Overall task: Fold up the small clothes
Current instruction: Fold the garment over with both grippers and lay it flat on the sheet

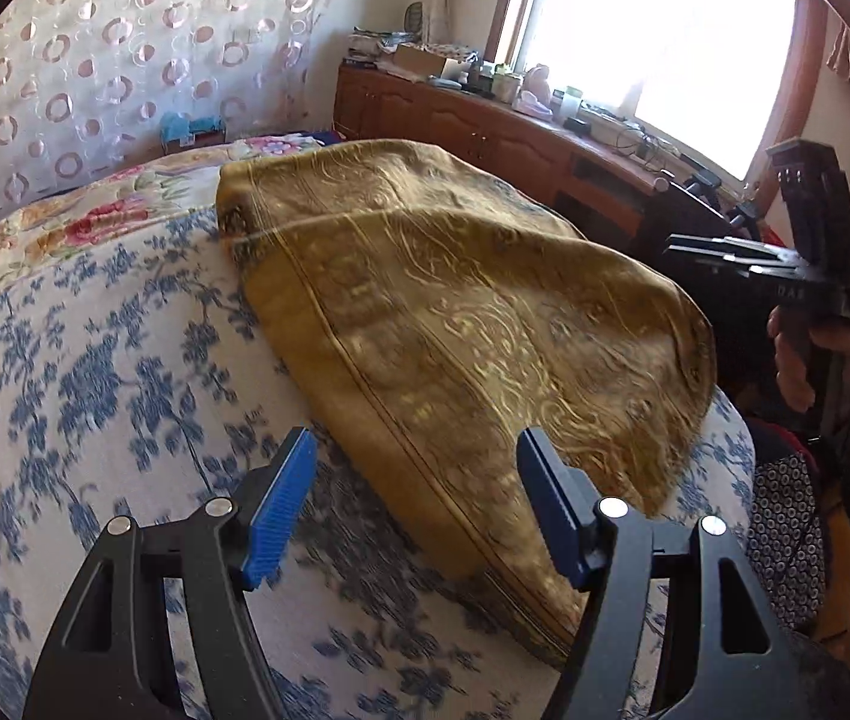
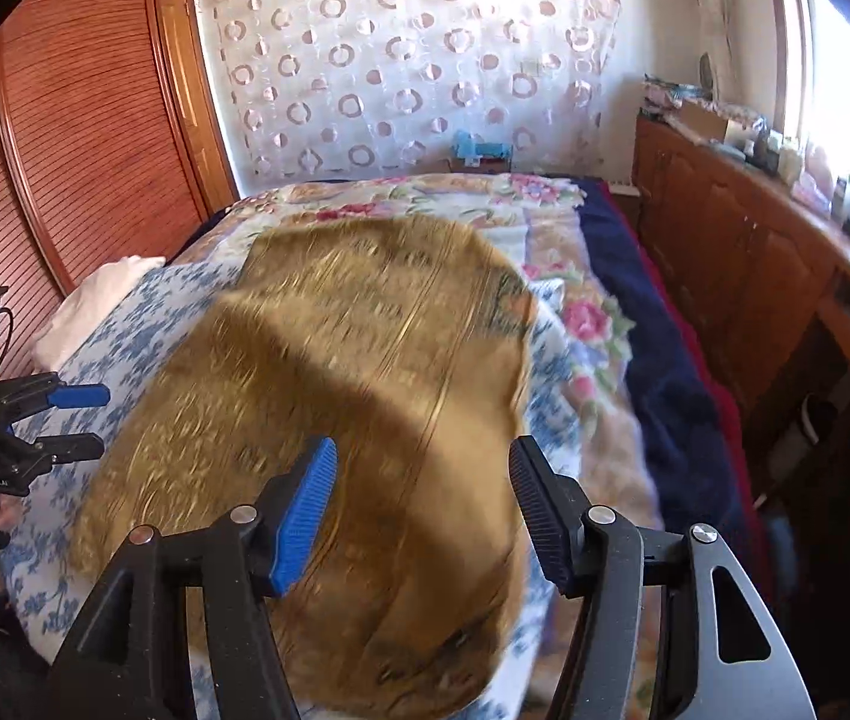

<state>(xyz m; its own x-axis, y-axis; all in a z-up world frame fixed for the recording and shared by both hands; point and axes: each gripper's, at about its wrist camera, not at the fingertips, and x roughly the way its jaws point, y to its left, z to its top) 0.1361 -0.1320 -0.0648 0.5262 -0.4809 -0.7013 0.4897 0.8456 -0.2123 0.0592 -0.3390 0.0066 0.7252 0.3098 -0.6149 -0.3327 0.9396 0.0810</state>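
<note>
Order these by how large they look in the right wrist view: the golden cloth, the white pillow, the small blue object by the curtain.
1. golden cloth, by far the largest.
2. white pillow.
3. small blue object, smallest, though it lies farthest from the camera, so true size is unsure.

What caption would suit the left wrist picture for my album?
Open left tool poised over a golden-brown patterned cloth spread on a blue-flowered bedspread, right tool alongside.

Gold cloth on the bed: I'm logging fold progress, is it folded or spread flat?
Folded: the gold cloth shows a doubled edge, one layer over another, on the blue-flowered bedspread.
</note>
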